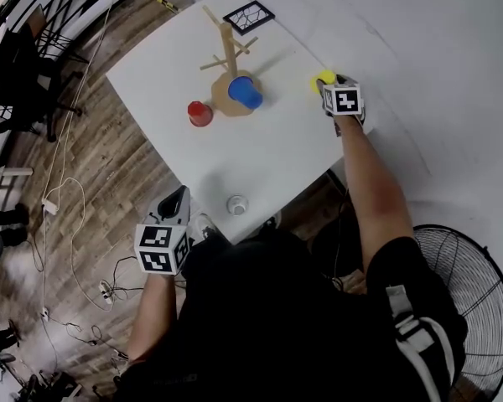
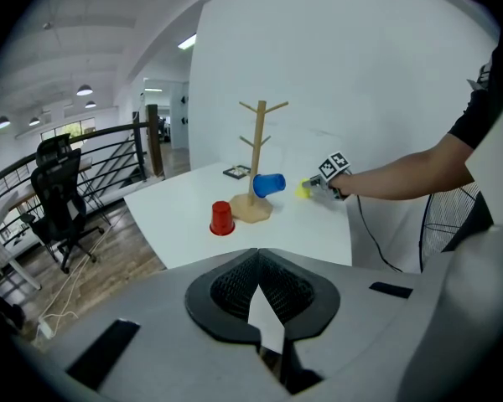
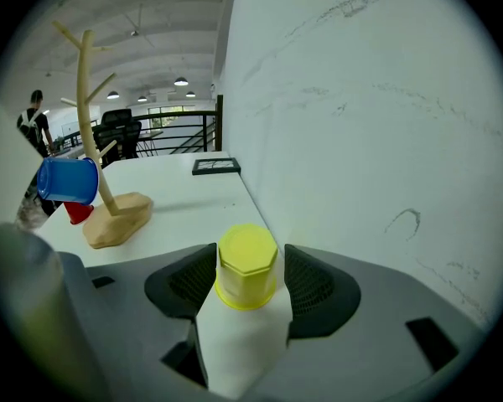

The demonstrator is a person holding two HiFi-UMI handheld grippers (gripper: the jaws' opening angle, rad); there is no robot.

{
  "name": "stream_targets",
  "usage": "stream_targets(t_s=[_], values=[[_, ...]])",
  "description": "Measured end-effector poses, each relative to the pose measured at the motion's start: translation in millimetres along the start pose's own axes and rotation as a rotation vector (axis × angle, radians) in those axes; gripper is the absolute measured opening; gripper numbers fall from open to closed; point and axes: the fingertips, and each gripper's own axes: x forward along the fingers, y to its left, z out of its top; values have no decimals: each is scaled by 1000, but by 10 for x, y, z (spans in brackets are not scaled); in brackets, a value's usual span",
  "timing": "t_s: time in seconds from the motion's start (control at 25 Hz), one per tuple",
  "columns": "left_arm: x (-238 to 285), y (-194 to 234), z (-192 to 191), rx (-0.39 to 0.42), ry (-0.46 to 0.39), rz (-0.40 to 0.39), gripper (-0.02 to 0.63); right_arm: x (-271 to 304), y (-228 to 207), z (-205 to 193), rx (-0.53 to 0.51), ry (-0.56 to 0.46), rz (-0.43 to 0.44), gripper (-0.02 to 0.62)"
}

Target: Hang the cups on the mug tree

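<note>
The left tongs (image 1: pixel 178 198) hang off the near-left corner of the bench (image 1: pixel 268 157), well apart from the mug tree (image 1: pixel 227 53), closed with nothing in them. The red cup (image 1: pixel 199 113) stands mouth-down on the bench just left of the tree's base, not yet hung. The clear cup (image 1: pixel 237 204) sits near the bench's near edge, well in front of the tree, also waiting. The blue cup (image 1: pixel 245 93) is the one piece done: it hangs on its side from a low branch, just over the base. To the right of the tree, the yellow cup (image 1: pixel 322 79) stands mouth-down on the bench between the spread jaws of the right tongs (image 3: pixel 251 285), which flank it without clamping it. By my count one of four cups is hung; the yellow looks next in line, with red and clear left after it.
</note>
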Motion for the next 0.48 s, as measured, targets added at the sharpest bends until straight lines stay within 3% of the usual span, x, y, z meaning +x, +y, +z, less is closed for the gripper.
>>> stream_targets(t_s=[0.24,0.48], values=[[-10,52,46,-5,-6,4,15,11,53,27,-36,19,4,222],[23,63,154,9,-27,-6,15,-143,206,266,2,-54,70,221]])
